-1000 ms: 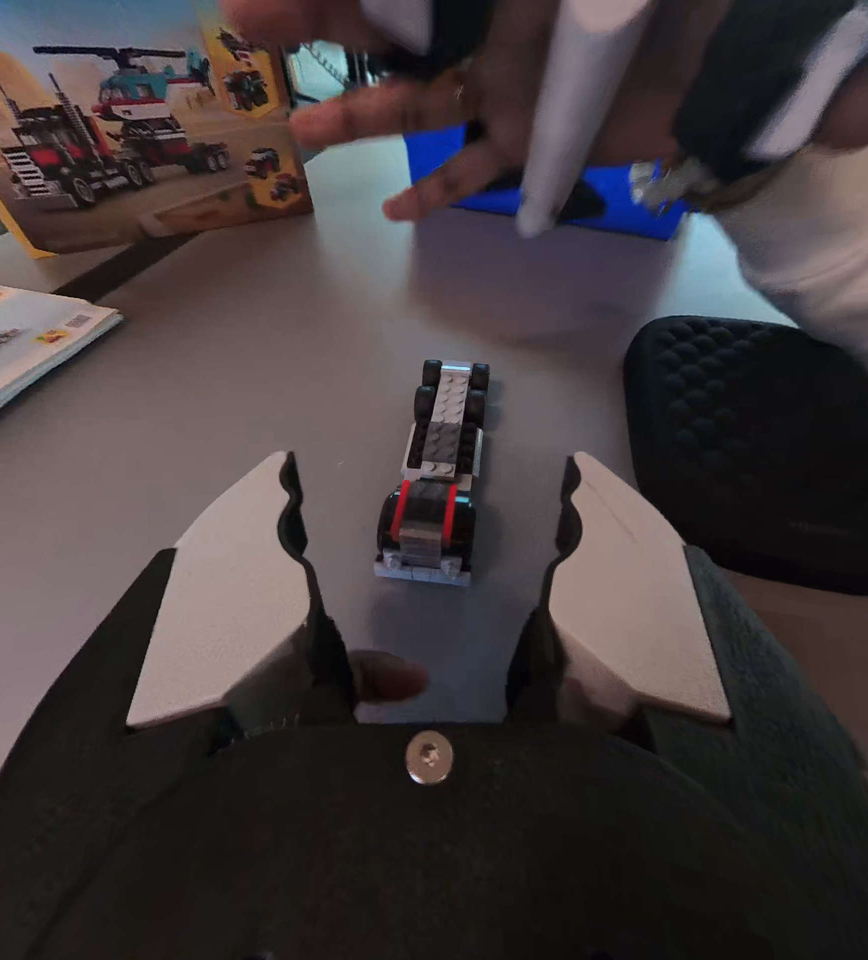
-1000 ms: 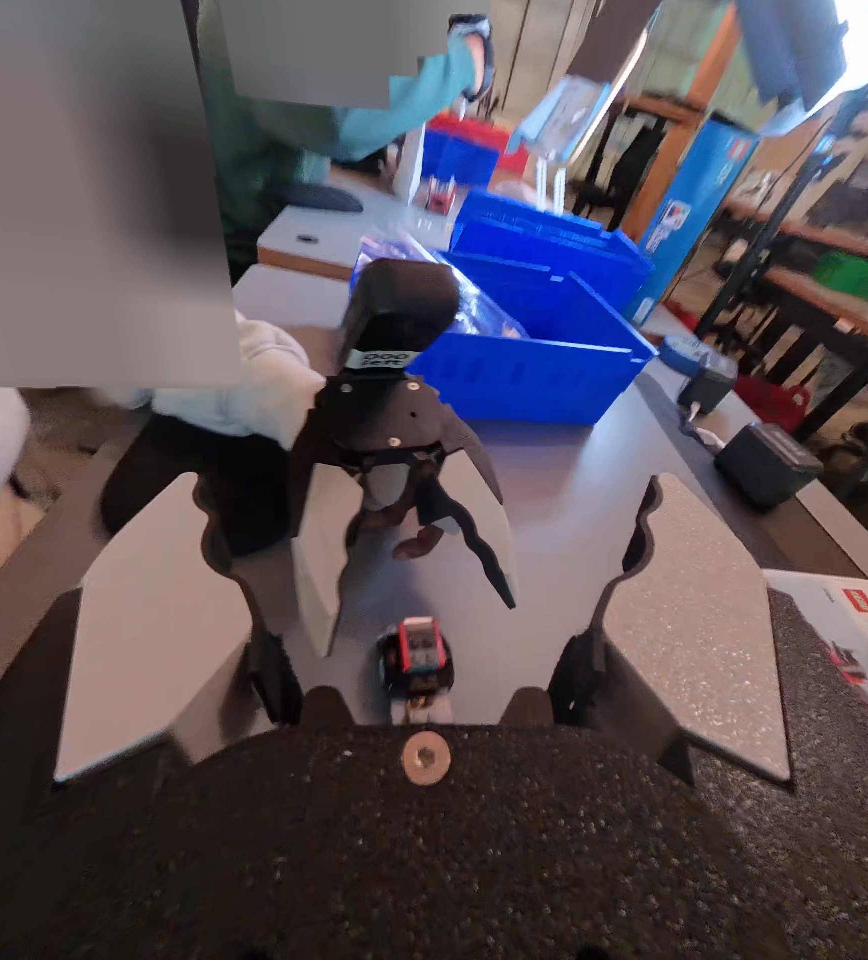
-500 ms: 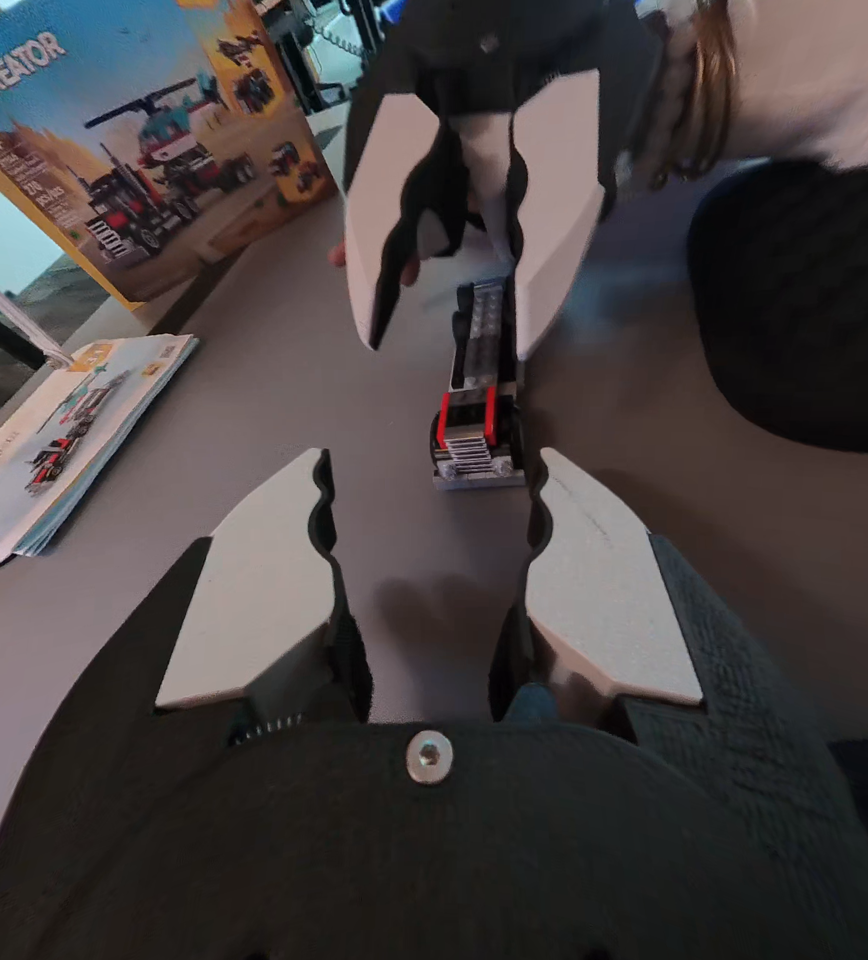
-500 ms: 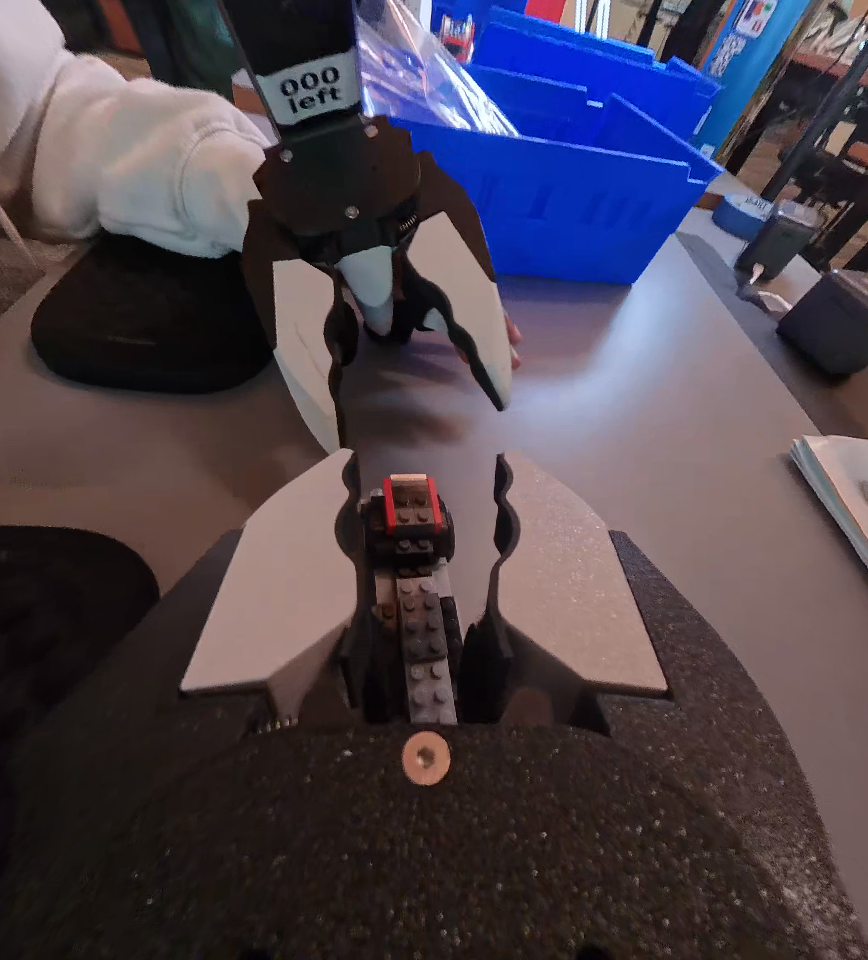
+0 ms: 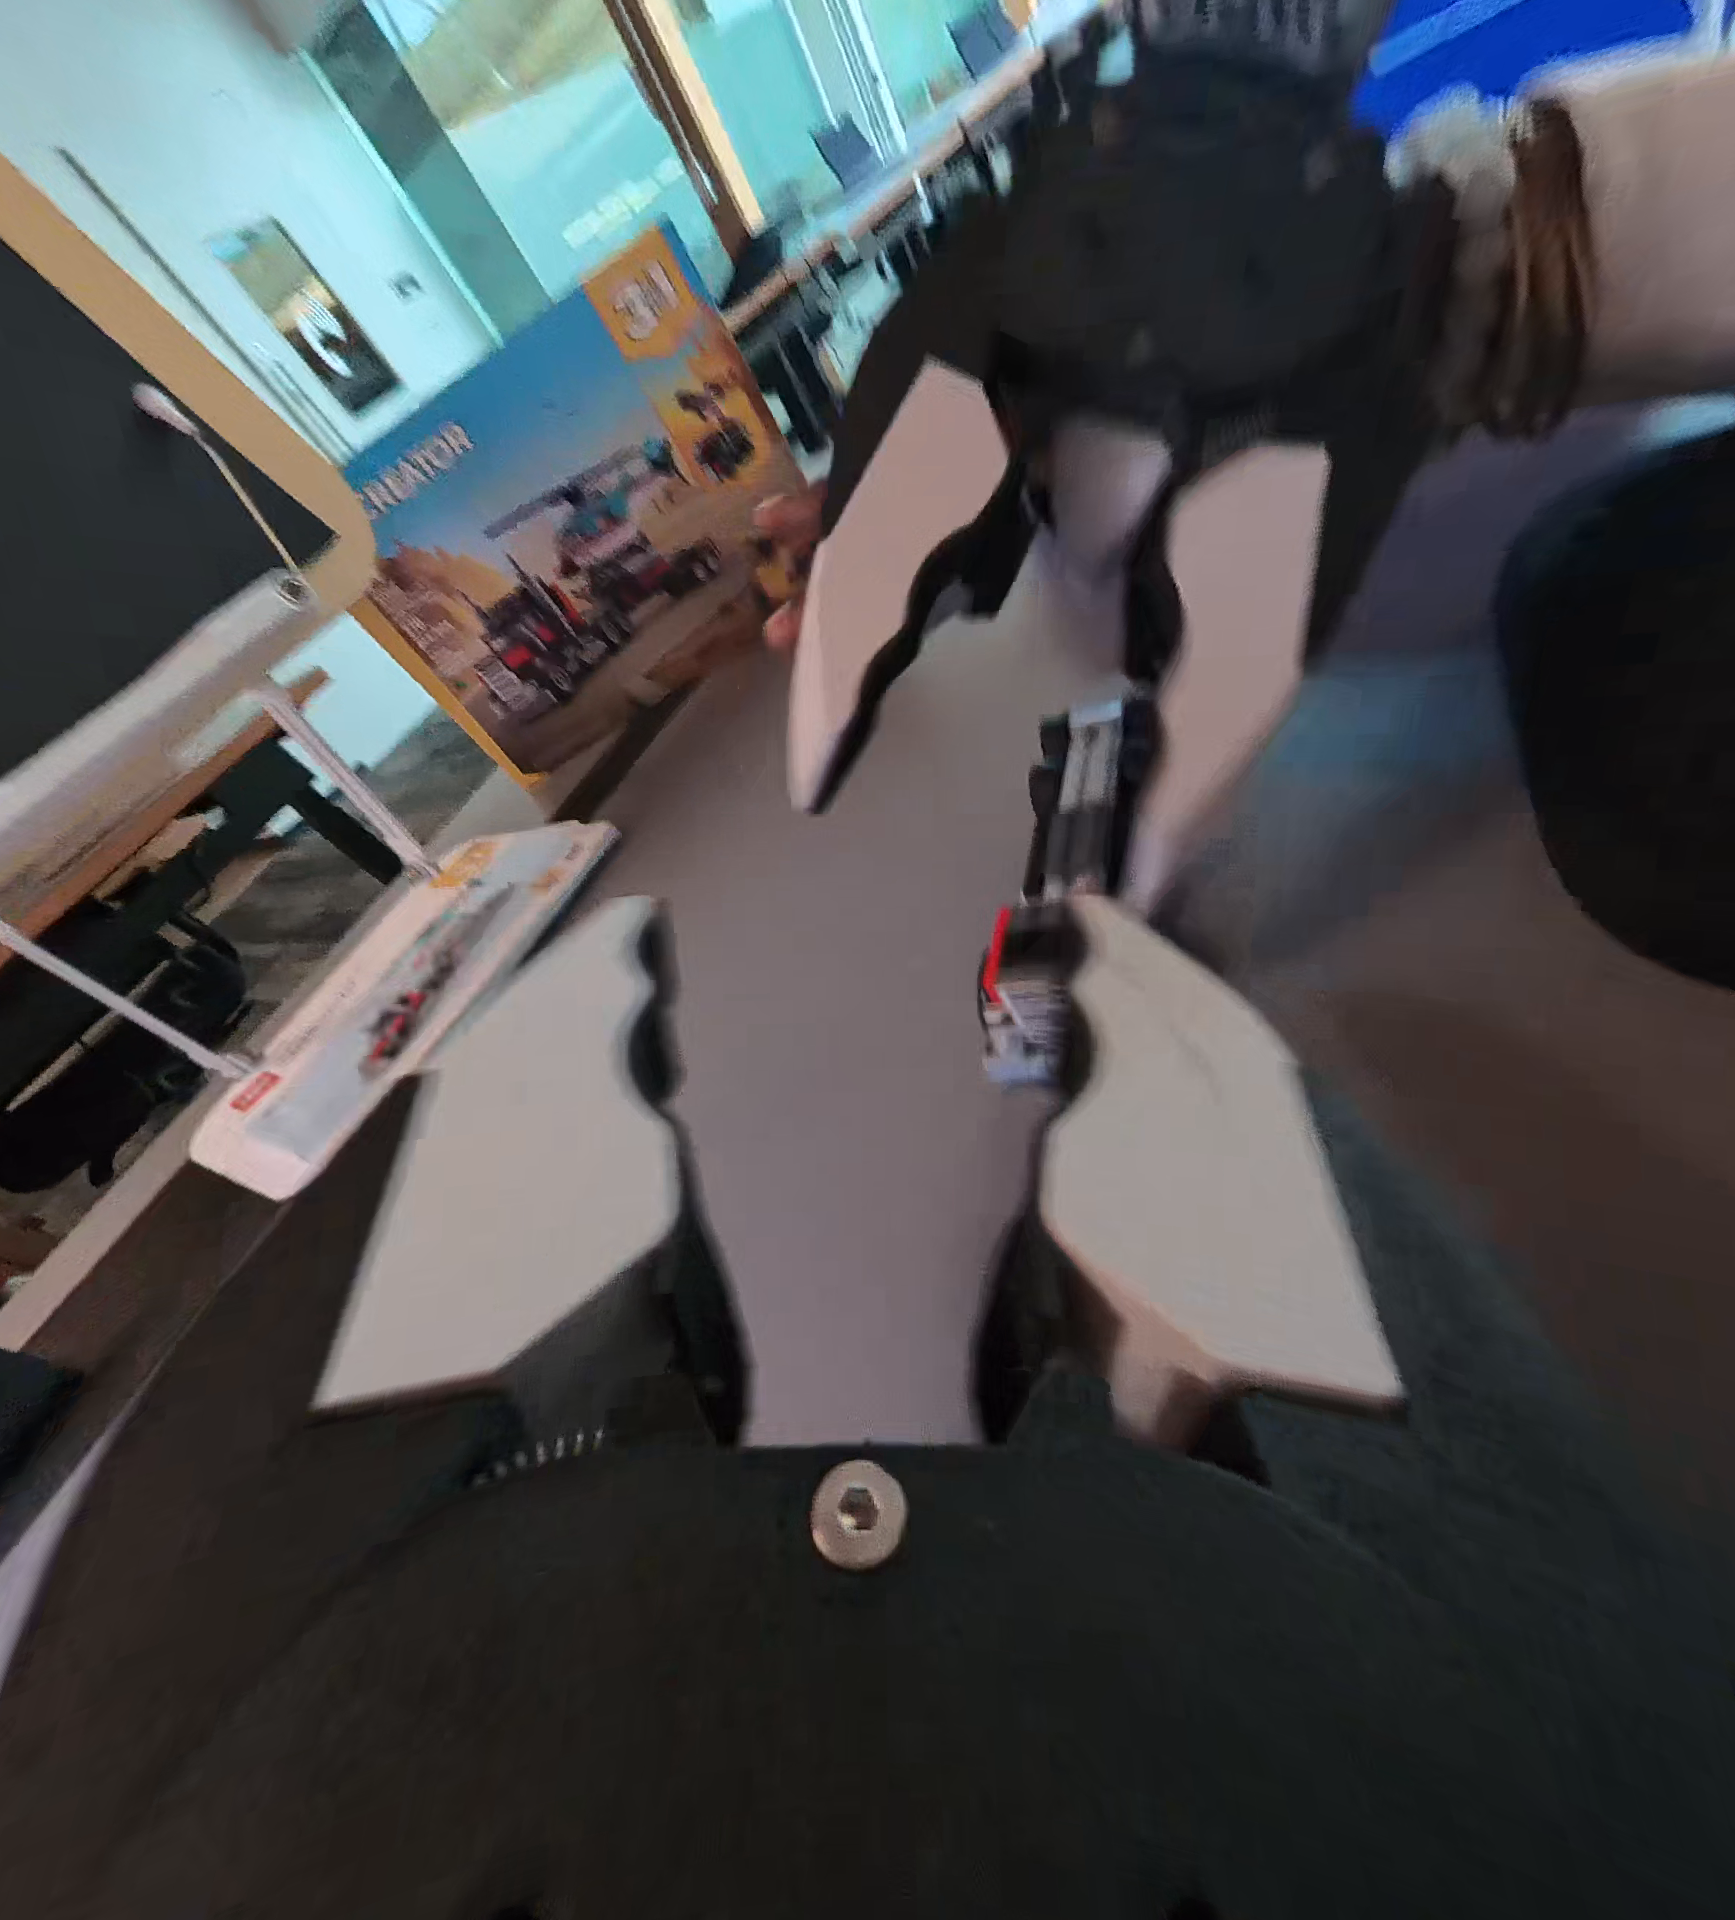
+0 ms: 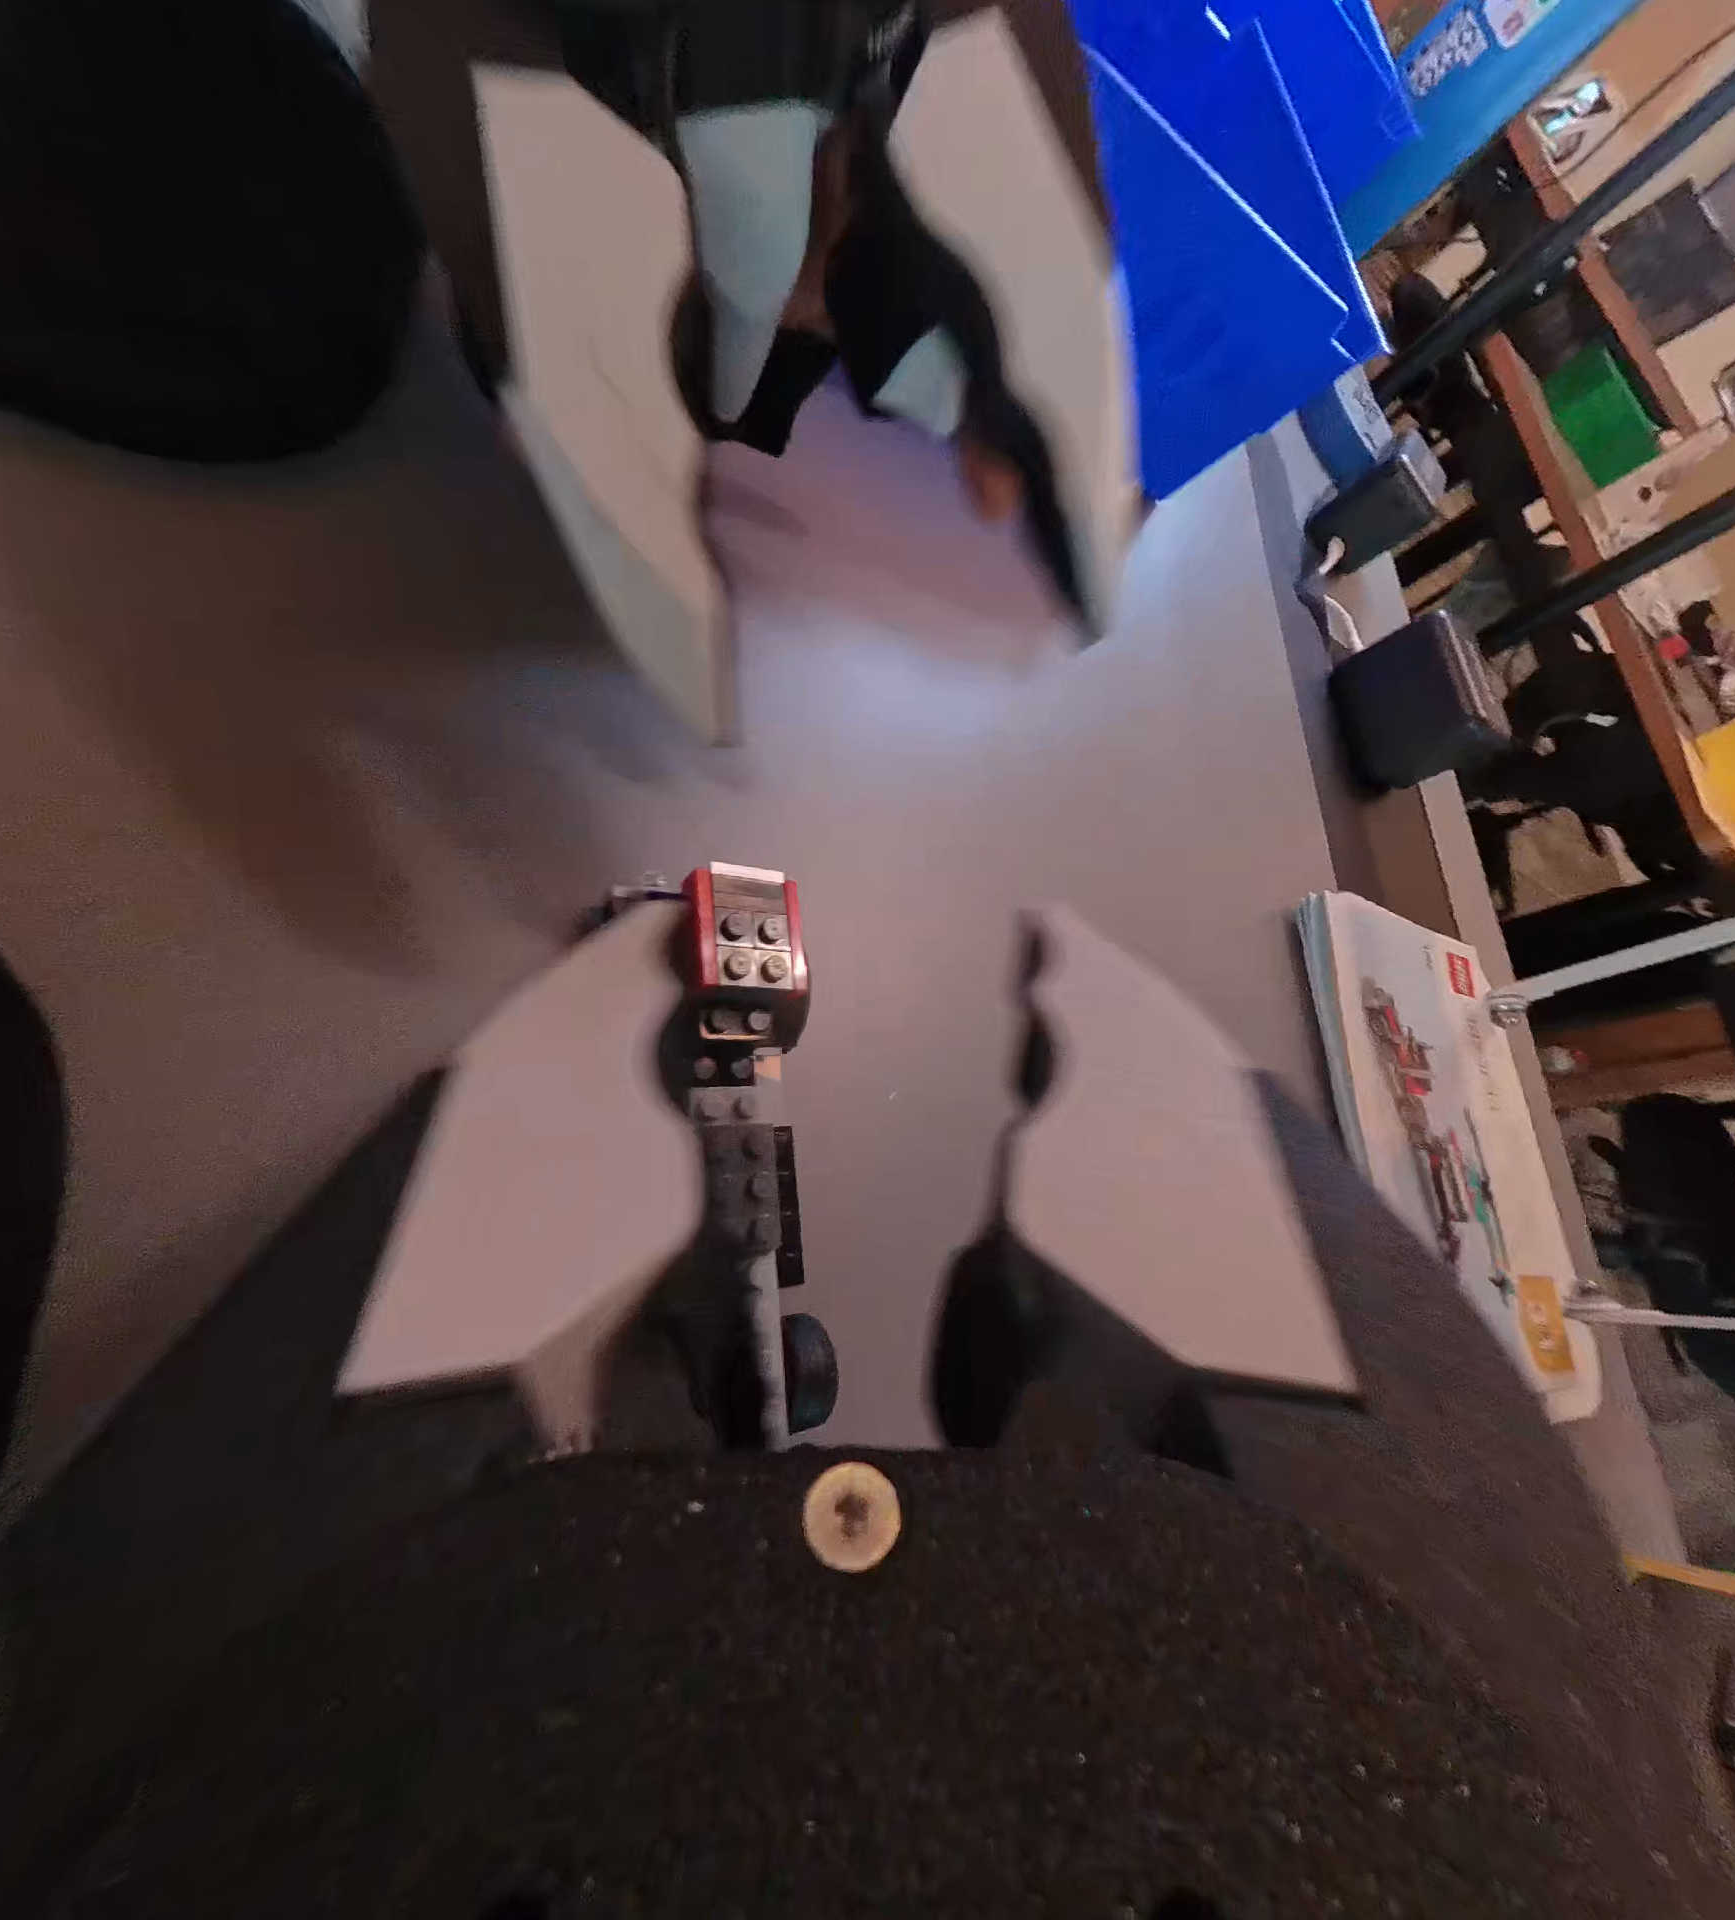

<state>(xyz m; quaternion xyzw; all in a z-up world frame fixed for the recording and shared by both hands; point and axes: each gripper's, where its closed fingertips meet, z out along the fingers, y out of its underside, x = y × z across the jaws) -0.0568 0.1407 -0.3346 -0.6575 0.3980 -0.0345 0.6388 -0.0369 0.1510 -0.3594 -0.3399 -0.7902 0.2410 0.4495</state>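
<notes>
A small brick-built truck (image 6: 743, 1039), with a red and black cab and a grey chassis, lies along the grey table (image 6: 946, 810). It sits between the fingers of my right gripper (image 6: 842, 935), against the left finger (image 6: 551, 1143). A clear gap separates it from the right finger, so this gripper is open. In the blurred left wrist view the truck (image 5: 1024, 997) shows beside the right fingertip (image 5: 1154, 1039) of my left gripper (image 5: 863, 925). That gripper is open with only bare table between its fingers. The two grippers face each other, as the right gripper (image 5: 977, 831) and the left gripper (image 6: 904, 675) show.
A toy set box (image 5: 572, 540) stands at the table's far edge and an instruction booklet (image 6: 1445, 1164) lies near the side edge. Blue bins (image 6: 1227, 260) and two small black boxes (image 6: 1414, 696) stand beyond. A black cushion (image 5: 1673, 727) lies beside the truck. A person's sleeve (image 5: 1694, 239) is above. Spacing between my two grippers at the tips: around 4 cm.
The right gripper's fingers, close about the truck half a second ago, have spread, and the truck now lies against its left finger. Both grippers have swung and tilted, and the left one has moved closer.
</notes>
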